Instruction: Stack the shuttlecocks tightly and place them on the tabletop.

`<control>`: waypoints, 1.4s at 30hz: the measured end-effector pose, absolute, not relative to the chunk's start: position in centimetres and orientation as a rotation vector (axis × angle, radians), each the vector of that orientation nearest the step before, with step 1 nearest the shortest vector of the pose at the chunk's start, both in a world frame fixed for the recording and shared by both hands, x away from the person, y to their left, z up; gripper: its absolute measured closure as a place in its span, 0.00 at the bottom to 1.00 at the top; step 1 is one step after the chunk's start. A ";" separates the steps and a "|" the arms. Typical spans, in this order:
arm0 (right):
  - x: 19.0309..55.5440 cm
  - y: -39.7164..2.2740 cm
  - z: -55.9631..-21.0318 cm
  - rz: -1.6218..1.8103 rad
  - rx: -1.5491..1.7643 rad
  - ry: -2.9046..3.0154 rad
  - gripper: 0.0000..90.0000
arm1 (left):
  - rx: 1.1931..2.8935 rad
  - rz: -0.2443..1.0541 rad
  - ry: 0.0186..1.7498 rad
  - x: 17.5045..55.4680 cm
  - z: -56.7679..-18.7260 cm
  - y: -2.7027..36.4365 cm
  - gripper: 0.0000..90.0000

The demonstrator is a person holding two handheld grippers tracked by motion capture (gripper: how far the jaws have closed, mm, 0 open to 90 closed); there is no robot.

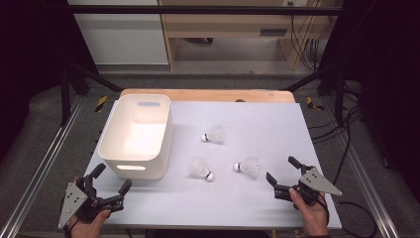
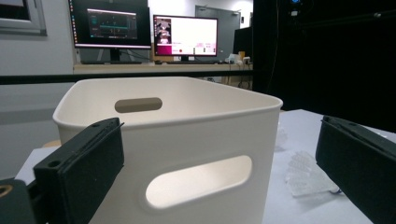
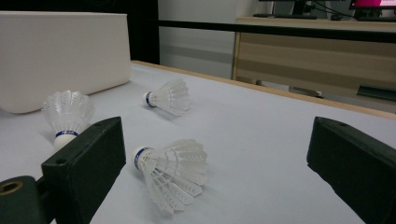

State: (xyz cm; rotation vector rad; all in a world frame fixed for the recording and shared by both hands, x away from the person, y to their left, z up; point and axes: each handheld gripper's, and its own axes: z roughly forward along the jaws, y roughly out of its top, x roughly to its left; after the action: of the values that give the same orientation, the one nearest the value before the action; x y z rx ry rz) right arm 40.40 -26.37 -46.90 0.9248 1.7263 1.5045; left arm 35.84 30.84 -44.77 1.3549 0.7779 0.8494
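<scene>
Three white shuttlecocks lie on the pale table: one near the middle (image 1: pixel 214 135), one by the bin's front corner (image 1: pixel 201 169), and one to its right (image 1: pixel 247 167). A white plastic bin (image 1: pixel 137 135) with handle slots stands at the left. My left gripper (image 1: pixel 111 178) is at the front left, open and empty, facing the bin's near wall (image 2: pixel 196 154). At the front right, my right gripper (image 1: pixel 281 169) is open and empty, with the nearest shuttlecock (image 3: pixel 170 170) lying on the table ahead of its jaws, untouched.
The table's wooden far edge (image 1: pixel 208 94) runs behind the bin. Metal rails flank the table on both sides. Cables trail at the right (image 1: pixel 346 144). Monitors (image 2: pixel 187 37) stand on a desk beyond the table.
</scene>
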 end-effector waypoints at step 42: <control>40.3 -26.1 -46.7 1.454 0.905 1.770 0.05 | 1.940 0.635 0.768 42.4 -46.6 11.4 0.14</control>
State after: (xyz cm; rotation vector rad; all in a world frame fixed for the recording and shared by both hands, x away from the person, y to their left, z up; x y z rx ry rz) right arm 40.34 -26.08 -46.66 0.9046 1.7701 1.4535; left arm 42.39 11.43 -46.60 1.9398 0.7683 0.6355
